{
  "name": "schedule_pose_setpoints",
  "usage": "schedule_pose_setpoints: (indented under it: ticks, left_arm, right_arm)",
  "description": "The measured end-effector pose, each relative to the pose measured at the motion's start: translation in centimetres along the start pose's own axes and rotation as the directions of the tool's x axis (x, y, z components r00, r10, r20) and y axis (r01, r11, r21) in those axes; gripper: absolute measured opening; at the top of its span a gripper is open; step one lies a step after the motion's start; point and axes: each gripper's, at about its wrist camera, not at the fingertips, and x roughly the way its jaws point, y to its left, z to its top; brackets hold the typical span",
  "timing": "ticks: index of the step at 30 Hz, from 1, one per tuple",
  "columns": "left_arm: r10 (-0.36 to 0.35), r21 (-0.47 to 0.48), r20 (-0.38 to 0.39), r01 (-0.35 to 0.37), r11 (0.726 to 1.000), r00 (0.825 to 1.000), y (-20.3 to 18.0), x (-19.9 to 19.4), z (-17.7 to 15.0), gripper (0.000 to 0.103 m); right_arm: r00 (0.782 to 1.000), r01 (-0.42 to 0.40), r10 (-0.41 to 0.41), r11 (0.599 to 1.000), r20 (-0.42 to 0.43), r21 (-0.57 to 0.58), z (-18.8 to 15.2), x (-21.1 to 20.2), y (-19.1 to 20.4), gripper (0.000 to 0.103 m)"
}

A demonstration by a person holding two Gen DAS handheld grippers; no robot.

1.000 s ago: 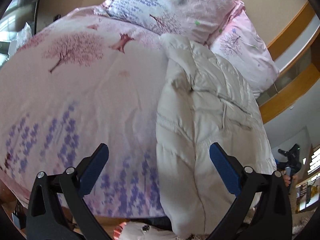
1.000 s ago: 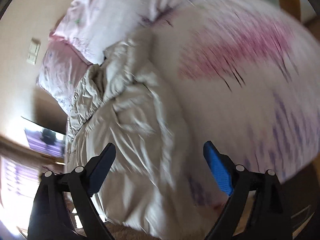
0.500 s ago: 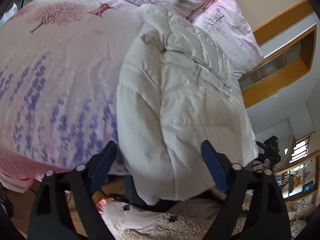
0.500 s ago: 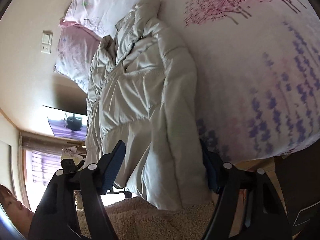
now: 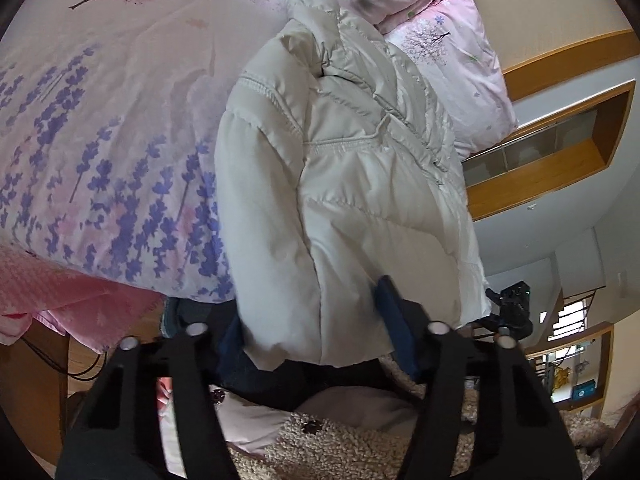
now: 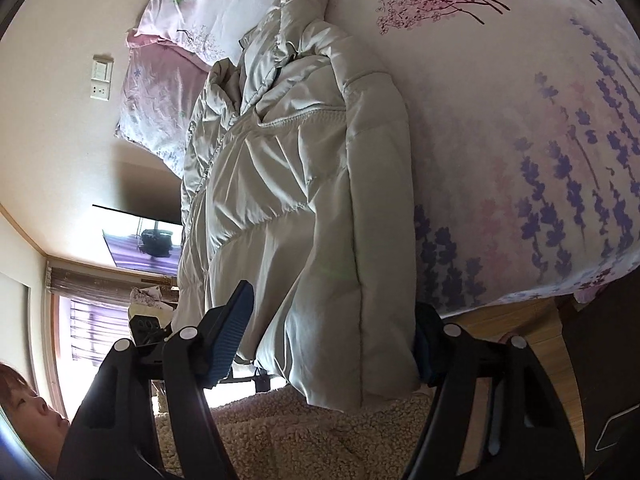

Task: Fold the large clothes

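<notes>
A cream puffer jacket lies lengthwise along the bed's edge, its hem hanging over the near end. It also shows in the right wrist view. My left gripper is open, its blue pads on either side of the hem, the cloth between them. My right gripper is open too, its jaws straddling the hem's thick folded edge. Neither has closed on the cloth.
The bed has a pink and lavender floral cover and pillows at the head. A wooden wall shelf is at the right. The person's fleece top is just below the grippers.
Both grippers have moved down and in to the jacket's hem; the cloth now sits between each pair of jaws, and the jaws have narrowed somewhat.
</notes>
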Motion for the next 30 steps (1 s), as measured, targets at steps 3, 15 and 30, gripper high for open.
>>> schedule_pose_setpoints:
  ticks: [3,15,30]
  left_arm:
    - [0.009,-0.004,-0.007,-0.009,1.000,1.000,-0.1,0.2,0.0,0.033]
    - [0.053,0.115,0.164,-0.072,0.991,0.985,-3.2,-2.9,2.4,0.013]
    - [0.094,0.213,0.461,-0.213,0.954,0.882,-10.5,-5.9,12.4,0.012]
  right_arm:
    - [0.999,0.018,-0.019,1.000,-0.033,-0.025,-0.2,0.7,0.8,0.045]
    - [0.984,0.034,0.000,0.982,0.180,-0.188,0.5,-2.0,6.4,0.016]
    - [0.856,0.217,0.020,0.893,0.516,-0.395,6.6,-3.9,17.8,0.016]
